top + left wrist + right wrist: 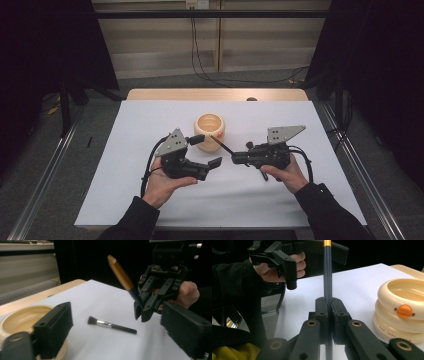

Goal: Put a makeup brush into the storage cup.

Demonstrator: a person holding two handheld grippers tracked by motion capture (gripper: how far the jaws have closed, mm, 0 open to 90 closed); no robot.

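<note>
The cream ribbed ring-stacked pot (402, 312) has an orange button and faint lettering near its base, too small to read. It sits just beyond the left hand-held gripper (206, 149) and off to the side of the right hand-held gripper (234, 158). A small black make-up brush with a silver ferrule (111, 325) lies on the white table (280, 200) between them. The right one is clamped on a dark pen-like stick with a gold-orange end (122, 275), tilted toward the pot. The left one's jaws stand apart with nothing in them.

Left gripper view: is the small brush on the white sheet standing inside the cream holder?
No, the small brush lies flat on the white sheet, apart from the cream holder at the left.
</note>
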